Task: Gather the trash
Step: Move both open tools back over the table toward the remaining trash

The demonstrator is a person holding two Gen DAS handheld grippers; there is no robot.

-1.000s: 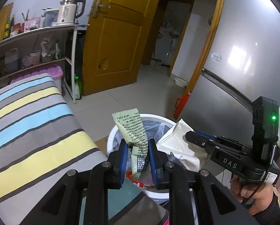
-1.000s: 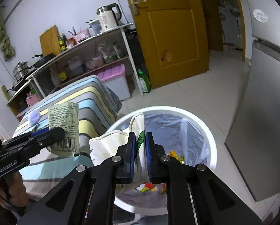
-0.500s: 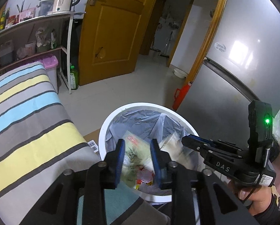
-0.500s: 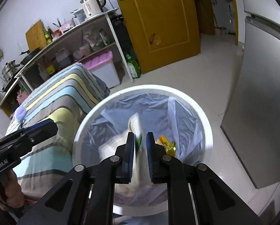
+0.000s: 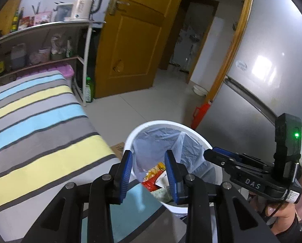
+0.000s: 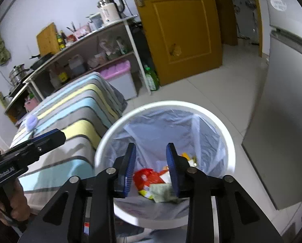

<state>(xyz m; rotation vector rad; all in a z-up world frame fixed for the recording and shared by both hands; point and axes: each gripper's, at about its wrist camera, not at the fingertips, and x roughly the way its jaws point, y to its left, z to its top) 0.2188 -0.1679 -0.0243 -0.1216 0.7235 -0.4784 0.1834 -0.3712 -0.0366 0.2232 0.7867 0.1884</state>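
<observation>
Both grippers hang over the round white bin (image 6: 229, 141), its thin liner (image 6: 157, 129) crinkled. Left gripper (image 5: 148, 170) gapes empty; right gripper (image 6: 152, 167) is opening, empty. Glossy crumpled wrappers (image 6: 151, 179) lie inside.

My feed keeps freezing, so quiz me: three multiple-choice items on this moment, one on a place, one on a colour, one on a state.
1. Where does the trash bin stand?
A. on the shelf
B. on the floor beside the striped bed
C. inside the fridge

2. What colour are the right gripper pads?
A. blue
B. red
C. white

3. What is between the left gripper pads?
A. a green wrapper
B. a tissue
C. nothing

Answers:
1 B: its white rim sits on the tiles against the striped bed.
2 A: both pads are blue; they are opening, empty, over the bin.
3 C: the pads stand apart with only the bin's wrappers seen far below.
</observation>
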